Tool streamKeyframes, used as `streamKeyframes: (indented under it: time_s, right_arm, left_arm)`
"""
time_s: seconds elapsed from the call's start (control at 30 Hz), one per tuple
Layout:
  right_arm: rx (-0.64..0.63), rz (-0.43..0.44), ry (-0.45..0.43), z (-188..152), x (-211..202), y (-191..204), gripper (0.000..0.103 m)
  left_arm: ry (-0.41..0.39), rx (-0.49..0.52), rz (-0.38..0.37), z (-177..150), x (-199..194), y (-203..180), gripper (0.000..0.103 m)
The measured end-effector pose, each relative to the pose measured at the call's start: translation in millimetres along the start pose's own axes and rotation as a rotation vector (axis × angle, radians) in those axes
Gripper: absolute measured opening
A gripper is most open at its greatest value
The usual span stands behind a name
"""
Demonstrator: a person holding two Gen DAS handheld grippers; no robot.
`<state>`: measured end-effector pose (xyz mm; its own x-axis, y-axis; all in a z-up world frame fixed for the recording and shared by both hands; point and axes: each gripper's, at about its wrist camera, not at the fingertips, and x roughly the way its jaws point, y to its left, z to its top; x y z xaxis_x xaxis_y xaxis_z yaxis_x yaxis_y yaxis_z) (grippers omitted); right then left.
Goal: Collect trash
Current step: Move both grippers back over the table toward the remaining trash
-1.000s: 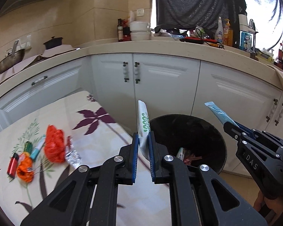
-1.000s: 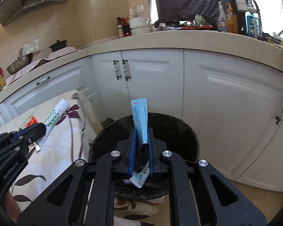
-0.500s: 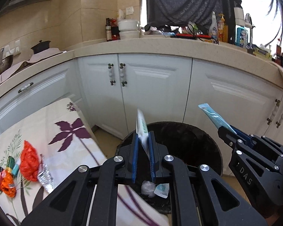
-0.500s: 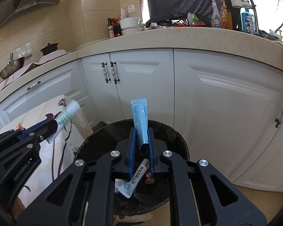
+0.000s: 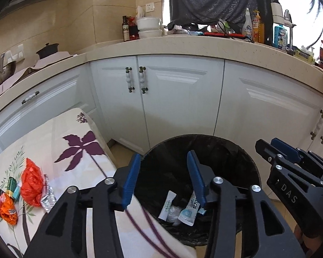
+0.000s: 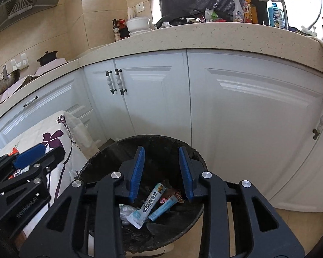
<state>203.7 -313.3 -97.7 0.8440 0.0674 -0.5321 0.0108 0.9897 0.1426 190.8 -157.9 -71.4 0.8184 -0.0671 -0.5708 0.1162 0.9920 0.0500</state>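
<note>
Both claws over the bin, empty.
Left claw and right claw, jaws just opened part-way, holding nothing (packets lie below); wrappers wait at nine o'clock on the worktop.

Counts by kind, kitchen floor and table

One black bin; two grippers, left and right; two orange wrappers on the table; three white cabinet doors

- White cabinet doors with dark-ended handles are lining the kitchen under a speckled counter.
- Stacked white bowls and a dark bottle are standing on it.
- Cleaning bottles are crowding the window end.
- A wok is sitting far left.
</note>
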Motion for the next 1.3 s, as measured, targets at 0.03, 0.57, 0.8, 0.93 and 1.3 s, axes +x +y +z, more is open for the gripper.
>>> streamKeyframes:
  time_s: [0.03, 0.57, 0.8, 0.93, 1.3]
  right_arm:
    - [0.0, 0.003, -0.001, 0.0, -1.1, 2.0, 0.033]
    - [-0.085, 0.17, 0.021, -3.9, -8.2, 95.7, 0.04]
    - [-0.157, 0.276, 0.047, -10.5, -10.3, 160.9, 0.041]
    - [-0.206, 0.332, 0.06, -14.8, -13.2, 199.2, 0.041]
    - [-0.317, 0.428, 0.118, -27.7, -13.5, 275.8, 0.041]
  left_arm:
    - [-0.003, -0.005, 0.001, 0.1, -2.0, 2.6, 0.05]
    - [-0.007, -0.138, 0.164, -23.1, -59.7, 110.4, 0.064]
    - [0.016, -0.228, 0.275, -43.9, -84.8, 174.9, 0.065]
    - [0.035, -0.27, 0.325, -57.3, -93.9, 205.3, 0.066]
    - [0.07, -0.364, 0.416, -88.6, -112.4, 266.6, 0.066]
